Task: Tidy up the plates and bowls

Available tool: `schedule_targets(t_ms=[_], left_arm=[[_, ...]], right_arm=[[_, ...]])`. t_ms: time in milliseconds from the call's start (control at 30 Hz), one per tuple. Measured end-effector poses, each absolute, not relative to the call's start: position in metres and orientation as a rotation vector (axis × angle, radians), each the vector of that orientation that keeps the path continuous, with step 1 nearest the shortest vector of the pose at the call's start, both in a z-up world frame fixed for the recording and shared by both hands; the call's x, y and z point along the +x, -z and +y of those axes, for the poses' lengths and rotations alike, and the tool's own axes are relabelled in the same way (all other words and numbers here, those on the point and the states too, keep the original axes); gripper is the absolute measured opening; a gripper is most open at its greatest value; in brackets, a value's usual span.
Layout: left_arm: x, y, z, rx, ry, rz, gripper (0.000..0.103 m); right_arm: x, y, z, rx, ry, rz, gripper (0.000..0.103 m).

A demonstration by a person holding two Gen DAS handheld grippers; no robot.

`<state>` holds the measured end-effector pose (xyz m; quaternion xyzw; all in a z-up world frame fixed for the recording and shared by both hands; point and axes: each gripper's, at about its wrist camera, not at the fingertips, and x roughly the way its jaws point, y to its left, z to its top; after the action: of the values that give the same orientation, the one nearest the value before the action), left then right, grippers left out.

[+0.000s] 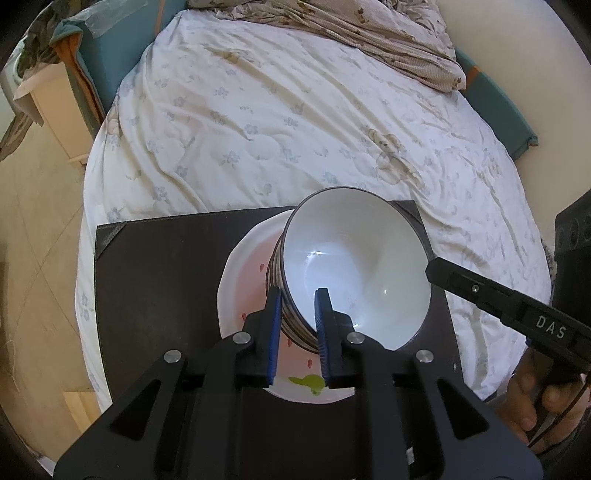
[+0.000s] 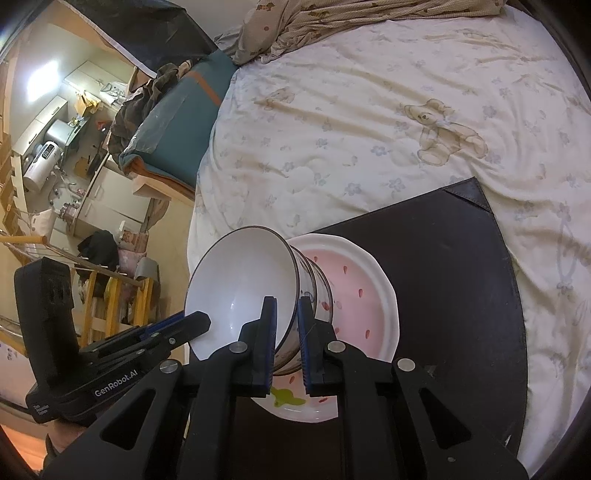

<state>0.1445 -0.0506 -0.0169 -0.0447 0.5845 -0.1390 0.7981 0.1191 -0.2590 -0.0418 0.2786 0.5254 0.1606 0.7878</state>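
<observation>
A stack of white bowls with dark rims (image 1: 354, 266) (image 2: 243, 288) sits over a pink strawberry-patterned plate (image 1: 247, 273) (image 2: 358, 291) on a dark mat (image 1: 159, 280) (image 2: 454, 280). My left gripper (image 1: 298, 295) clamps the stack's near-left rim, one pad inside and one outside. My right gripper (image 2: 287, 306) clamps the rim on the opposite side the same way; it shows in the left wrist view (image 1: 436, 269), and the left one in the right wrist view (image 2: 195, 321). Whether the stack rests on the plate I cannot tell.
The mat lies on a bed with a floral, bear-print cover (image 1: 295, 110) (image 2: 406, 110). A rumpled beige blanket (image 1: 369, 33) lies at the far end. A teal headboard cushion (image 2: 177, 122), cupboards and floor clutter (image 2: 74, 147) are to the left.
</observation>
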Motion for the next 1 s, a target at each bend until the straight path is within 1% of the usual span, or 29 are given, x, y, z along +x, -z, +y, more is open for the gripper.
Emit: schedule_targets(t_ms=[200, 233, 267, 333, 367, 600, 767, 900, 933, 967, 1000], left_arm=[[0.139, 0.009, -0.050, -0.058, 0.286, 1.215, 0.015], [0.138, 0.007, -0.049, -0.047, 0.282, 1.206, 0.018], [0.137, 0.005, -0.047, -0.034, 0.272, 1.195, 0.022], [0.134, 0.001, -0.042, -0.011, 0.231, 1.167, 0.045], [0.132, -0.001, -0.039, -0.009, 0.213, 1.147, 0.048], [0.116, -0.011, -0.018, -0.045, 0.134, 1.070, 0.050], [0.093, -0.020, -0.008, -0.094, 0.103, 1.025, 0.050], [0.071, -0.028, -0.013, -0.038, 0.091, 0.966, 0.050], [0.065, -0.029, -0.013, -0.032, 0.096, 0.954, 0.052], [0.058, -0.030, -0.013, -0.032, 0.100, 0.944, 0.056], [0.054, -0.031, -0.012, -0.033, 0.096, 0.938, 0.069]], right_arm=[[0.119, 0.040, -0.263, 0.629, -0.353, 1.116, 0.012], [0.119, 0.038, -0.264, 0.631, -0.358, 1.110, 0.012], [0.119, 0.037, -0.264, 0.624, -0.357, 1.106, 0.012], [0.118, 0.035, -0.264, 0.608, -0.348, 1.100, 0.013], [0.118, 0.034, -0.265, 0.611, -0.348, 1.096, 0.016], [0.113, 0.025, -0.270, 0.620, -0.358, 1.058, 0.016], [0.098, 0.015, -0.262, 0.536, -0.338, 1.042, 0.016], [0.077, -0.002, -0.251, 0.429, -0.314, 1.010, 0.017], [0.071, -0.004, -0.249, 0.420, -0.313, 1.008, 0.019], [0.066, -0.006, -0.247, 0.411, -0.311, 1.008, 0.023], [0.061, -0.007, -0.246, 0.404, -0.312, 1.008, 0.053]])
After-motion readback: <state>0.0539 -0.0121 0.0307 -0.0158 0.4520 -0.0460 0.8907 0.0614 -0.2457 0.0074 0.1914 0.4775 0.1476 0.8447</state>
